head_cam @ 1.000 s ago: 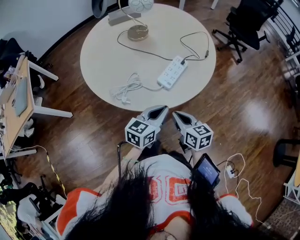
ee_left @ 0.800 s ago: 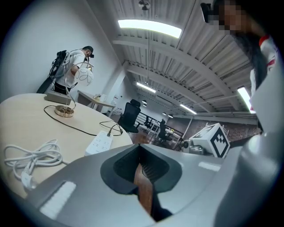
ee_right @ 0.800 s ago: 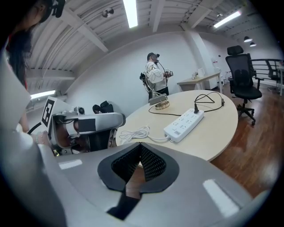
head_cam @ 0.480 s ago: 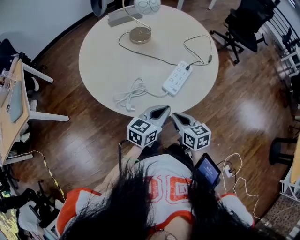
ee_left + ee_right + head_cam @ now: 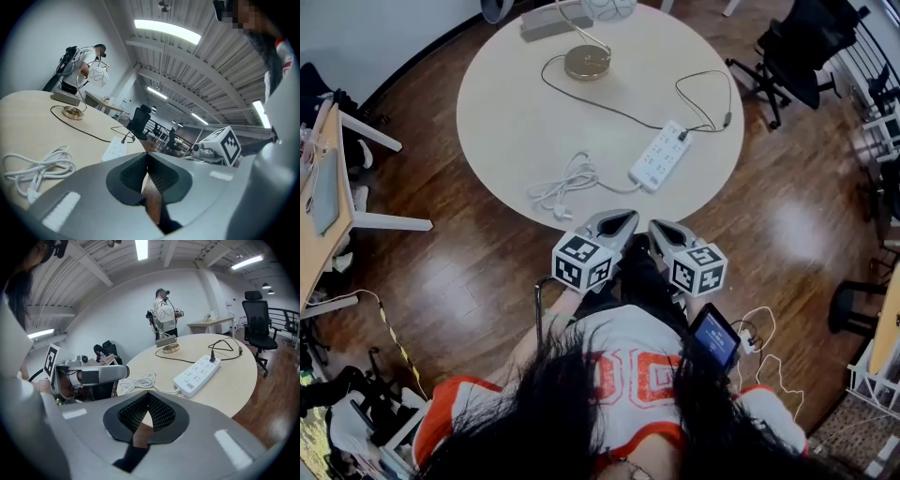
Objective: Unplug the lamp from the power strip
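Observation:
A white power strip (image 5: 661,157) lies on the round table (image 5: 506,103), with the lamp's black plug (image 5: 682,135) in its far end. The black cord runs to the lamp's gold base (image 5: 587,62) at the far side. Both grippers hang off the table's near edge, apart from the strip. My left gripper (image 5: 623,217) is shut and empty, its pads meeting in the left gripper view (image 5: 147,154). My right gripper (image 5: 661,228) is shut too, with nothing held (image 5: 149,393). The right gripper view shows the strip (image 5: 197,373) and plug (image 5: 212,357) ahead.
The strip's white cord lies in a loose bundle (image 5: 565,185) near the table's front edge. A grey box (image 5: 553,23) sits behind the lamp. A black office chair (image 5: 797,47) stands at the right, a wooden desk (image 5: 323,187) at the left. A person (image 5: 164,310) stands beyond the table.
The head view has shifted a little, so the table and strip sit slightly lower and to the right. Both grippers stay shut and side by side off the table's near edge.

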{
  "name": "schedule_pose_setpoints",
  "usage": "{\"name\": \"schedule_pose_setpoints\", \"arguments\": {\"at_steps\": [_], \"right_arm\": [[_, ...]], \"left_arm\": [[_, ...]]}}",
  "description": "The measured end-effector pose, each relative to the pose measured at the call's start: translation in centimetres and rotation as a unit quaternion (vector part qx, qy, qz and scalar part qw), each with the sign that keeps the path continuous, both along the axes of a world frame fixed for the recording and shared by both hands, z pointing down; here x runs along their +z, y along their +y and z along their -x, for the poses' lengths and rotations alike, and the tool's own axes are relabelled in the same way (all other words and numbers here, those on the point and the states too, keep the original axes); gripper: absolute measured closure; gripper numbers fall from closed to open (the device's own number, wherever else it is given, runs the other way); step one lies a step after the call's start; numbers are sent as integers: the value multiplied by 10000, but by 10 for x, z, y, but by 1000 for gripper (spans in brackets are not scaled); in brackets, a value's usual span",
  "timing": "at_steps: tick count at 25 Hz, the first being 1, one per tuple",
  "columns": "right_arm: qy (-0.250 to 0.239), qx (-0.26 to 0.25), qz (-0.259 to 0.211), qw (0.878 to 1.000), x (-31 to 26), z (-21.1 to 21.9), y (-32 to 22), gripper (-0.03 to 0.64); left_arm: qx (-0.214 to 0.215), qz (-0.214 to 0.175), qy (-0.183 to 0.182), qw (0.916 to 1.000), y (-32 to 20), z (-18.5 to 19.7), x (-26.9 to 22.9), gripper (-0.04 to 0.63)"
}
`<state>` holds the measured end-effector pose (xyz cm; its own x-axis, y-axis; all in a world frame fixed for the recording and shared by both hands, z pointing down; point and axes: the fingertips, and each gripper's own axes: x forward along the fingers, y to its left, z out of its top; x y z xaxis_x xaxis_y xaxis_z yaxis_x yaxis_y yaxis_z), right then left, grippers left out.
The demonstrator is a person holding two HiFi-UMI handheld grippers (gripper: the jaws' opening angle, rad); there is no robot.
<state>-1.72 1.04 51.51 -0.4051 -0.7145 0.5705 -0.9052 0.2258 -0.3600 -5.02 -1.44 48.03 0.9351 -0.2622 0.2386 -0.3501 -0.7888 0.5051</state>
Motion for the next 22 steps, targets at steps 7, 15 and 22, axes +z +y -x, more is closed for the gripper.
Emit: {"name": "schedule_pose_setpoints", "arguments": {"at_steps": [7,15,22], "right_arm": [[-121,-275,-73,9995,2,-6,-29,615],[-169,-545,-124,9983,-1,-41,-65,615],[-293,-580,-195,9977,-1,-80,-93,606]], "left_arm": [[-389,4,-93,9992,-25,3,1,595],[-549,78,-155,9983,-51,-30,-1,595],[-655,166,-201,9975,-70,-67,0,595]]}}
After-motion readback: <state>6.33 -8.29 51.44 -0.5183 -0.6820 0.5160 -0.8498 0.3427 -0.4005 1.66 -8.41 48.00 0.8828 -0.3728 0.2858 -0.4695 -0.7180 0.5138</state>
